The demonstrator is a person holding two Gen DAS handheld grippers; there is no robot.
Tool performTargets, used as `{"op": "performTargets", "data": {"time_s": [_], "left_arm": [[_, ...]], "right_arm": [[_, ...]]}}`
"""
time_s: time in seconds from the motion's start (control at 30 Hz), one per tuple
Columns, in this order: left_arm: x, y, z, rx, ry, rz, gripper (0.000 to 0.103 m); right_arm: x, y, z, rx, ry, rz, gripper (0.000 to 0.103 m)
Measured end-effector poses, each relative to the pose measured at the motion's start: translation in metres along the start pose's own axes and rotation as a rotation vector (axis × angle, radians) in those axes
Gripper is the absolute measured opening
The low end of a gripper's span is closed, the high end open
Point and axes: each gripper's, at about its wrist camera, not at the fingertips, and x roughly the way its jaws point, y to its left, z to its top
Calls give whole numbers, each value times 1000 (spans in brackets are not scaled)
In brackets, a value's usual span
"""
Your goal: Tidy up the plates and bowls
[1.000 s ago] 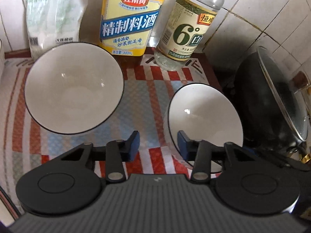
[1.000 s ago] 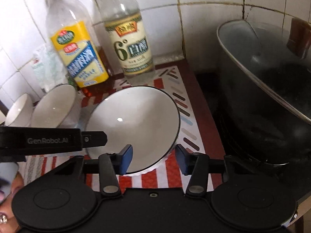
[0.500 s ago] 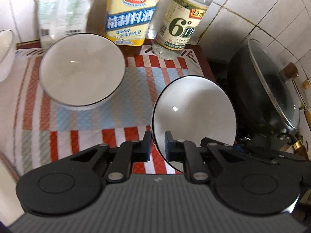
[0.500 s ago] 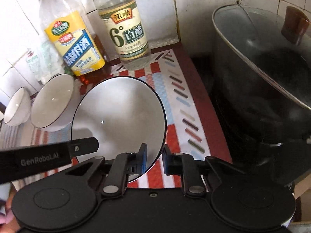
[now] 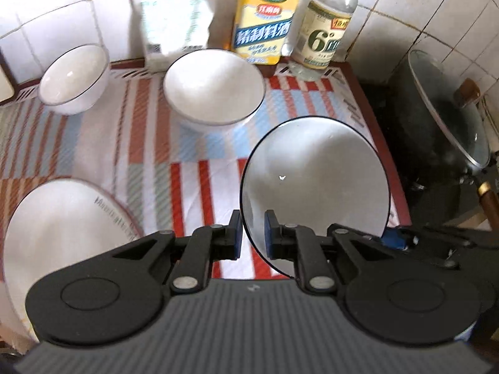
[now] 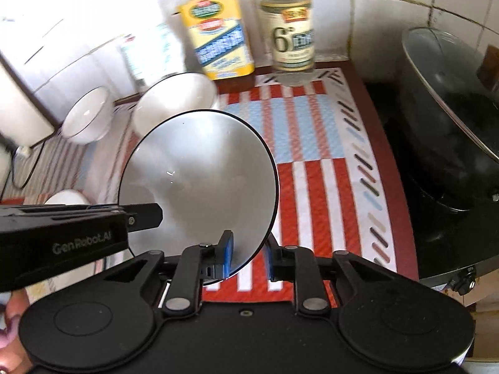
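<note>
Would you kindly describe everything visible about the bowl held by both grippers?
The bowl is white and glossy, probably ceramic, with a thin dark rim line, and looks empty. It is tilted, its opening facing the cameras, raised above the striped mat. The left gripper pinches its rim at one side, and the right gripper clamps the opposite edge. Nothing else touches it.

Both wrist cameras looked steeply down from close above the striped mat (image 5: 193, 184). The left one faced its left and middle; the right one its right edge. Both shared the mat's far edge.
</note>
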Motion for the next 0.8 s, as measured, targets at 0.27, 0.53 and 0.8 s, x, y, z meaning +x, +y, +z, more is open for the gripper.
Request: {"op": "performTargets", "data": {"time_s": [0.27, 0.53, 0.8], "left_arm": [[10, 18, -31, -53, 74, 21, 12], [26, 37, -43, -99, 98, 44, 12], [34, 32, -48, -62, 97, 74, 13]], "right_arm": [[6, 18, -17, -86, 41, 4, 25], [32, 27, -22, -122, 51, 45, 25], [42, 29, -26, -158, 58, 45, 24]]}}
